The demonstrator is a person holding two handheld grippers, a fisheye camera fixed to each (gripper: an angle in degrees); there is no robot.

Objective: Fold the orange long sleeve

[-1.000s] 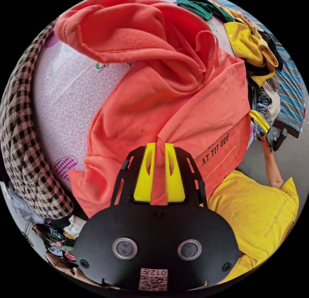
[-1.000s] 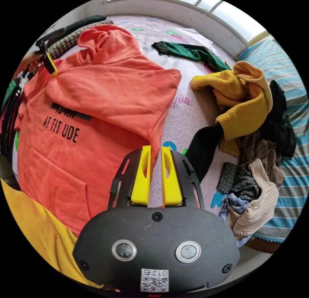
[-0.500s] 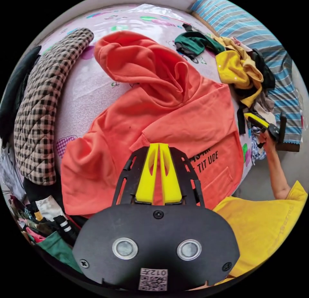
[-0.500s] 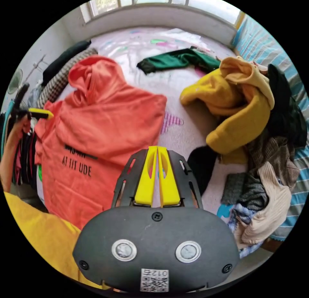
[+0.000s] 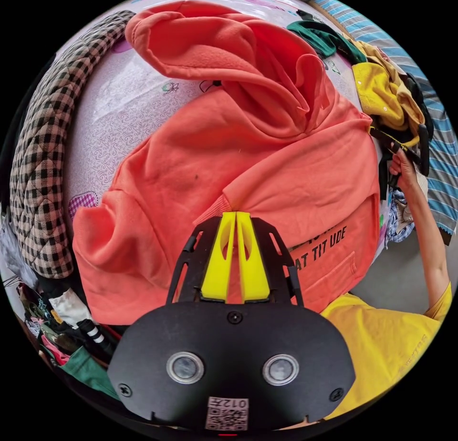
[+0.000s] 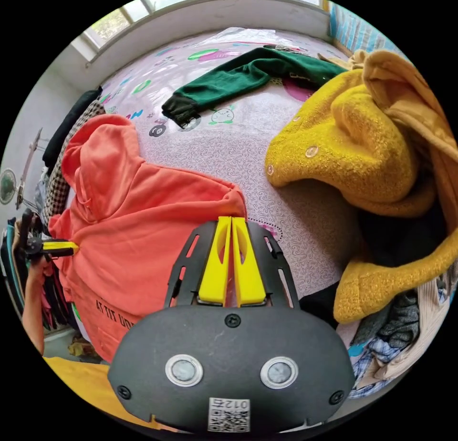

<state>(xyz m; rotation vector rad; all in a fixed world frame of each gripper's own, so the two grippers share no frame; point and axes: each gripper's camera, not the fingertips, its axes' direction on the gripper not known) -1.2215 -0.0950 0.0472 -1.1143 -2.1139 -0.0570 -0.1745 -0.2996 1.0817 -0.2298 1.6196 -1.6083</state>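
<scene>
The orange long sleeve hoodie point(image 5: 267, 155) lies front up on the bed, hood point(image 5: 229, 45) crumpled at its far end, both sleeves folded across the chest above black lettering point(image 5: 319, 252). My left gripper point(image 5: 236, 214) is shut, its tips touching the folded sleeve's cuff point(image 5: 214, 211); no cloth shows between the jaws. The right gripper view shows it point(image 6: 71, 245) at the hoodie's point(image 6: 143, 221) left edge. My right gripper point(image 6: 231, 218) is shut with its tips at the hoodie's folded shoulder corner. A hand holds it point(image 5: 377, 132) at the hoodie's right side.
A checked quilted cloth point(image 5: 38, 174) runs along the bed's left side. A yellow fleece garment point(image 6: 353, 150) and a mixed clothes pile point(image 6: 396, 326) crowd the right. A dark green garment point(image 6: 238, 76) lies farther back on the patterned sheet point(image 6: 229, 145). The person's yellow shirt point(image 5: 386, 345) is near.
A second ago each gripper held a sleeve cuff. Both let go and shut by half a second ago. Since then both have moved in close to the hoodie.
</scene>
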